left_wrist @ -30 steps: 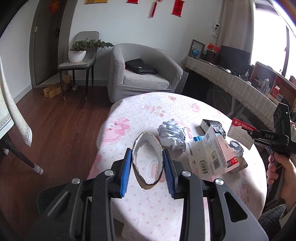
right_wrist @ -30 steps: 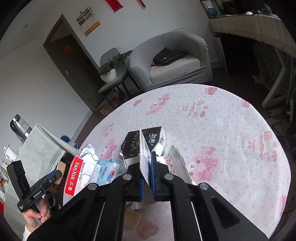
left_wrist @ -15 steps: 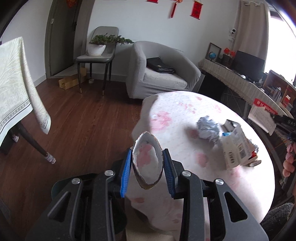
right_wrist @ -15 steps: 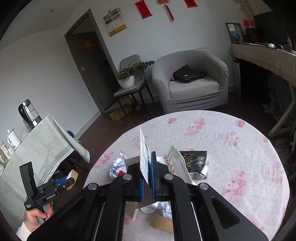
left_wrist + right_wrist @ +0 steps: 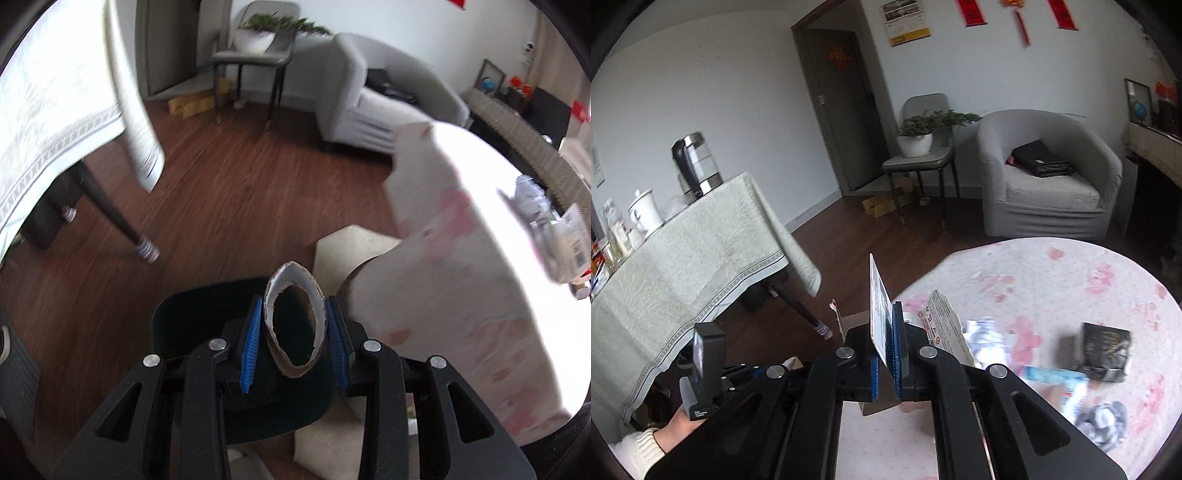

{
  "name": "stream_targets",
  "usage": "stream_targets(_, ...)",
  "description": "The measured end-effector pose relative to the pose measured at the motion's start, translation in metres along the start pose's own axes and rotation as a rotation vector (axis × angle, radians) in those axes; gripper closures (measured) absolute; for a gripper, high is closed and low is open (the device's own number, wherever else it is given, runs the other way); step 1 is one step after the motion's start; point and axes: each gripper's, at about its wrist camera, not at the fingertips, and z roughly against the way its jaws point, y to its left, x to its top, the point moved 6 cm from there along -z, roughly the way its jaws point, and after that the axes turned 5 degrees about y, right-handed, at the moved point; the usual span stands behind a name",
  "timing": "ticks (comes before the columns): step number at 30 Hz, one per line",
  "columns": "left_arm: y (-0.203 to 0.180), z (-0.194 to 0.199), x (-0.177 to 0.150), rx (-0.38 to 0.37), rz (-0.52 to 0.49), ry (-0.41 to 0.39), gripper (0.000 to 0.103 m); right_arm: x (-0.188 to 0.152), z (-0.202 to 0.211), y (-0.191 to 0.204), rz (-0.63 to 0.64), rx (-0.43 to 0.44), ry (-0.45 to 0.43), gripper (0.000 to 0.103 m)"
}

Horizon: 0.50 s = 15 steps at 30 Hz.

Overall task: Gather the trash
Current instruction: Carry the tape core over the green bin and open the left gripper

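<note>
left tool: clamped on tube, over dark bin on the floor
right tool: pinching card, above bench edge
step: drop tube
tip: centre over bin mouth, lower, then let go
rest: wrappers on bench

Left wrist camera tilts steeply down past the round table's edge to the wood floor; right wrist camera looks more level, close over the tabletop; both take in the armchair, plant chair and draped side table
</note>
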Motion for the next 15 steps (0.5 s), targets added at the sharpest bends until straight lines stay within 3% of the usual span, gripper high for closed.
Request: stream_targets(15,0.07,-0.036,-0.043,0.046,0.081,0.187,0.067,-0.023,-0.101,0.128,0.165,0.084,0.209,0.097)
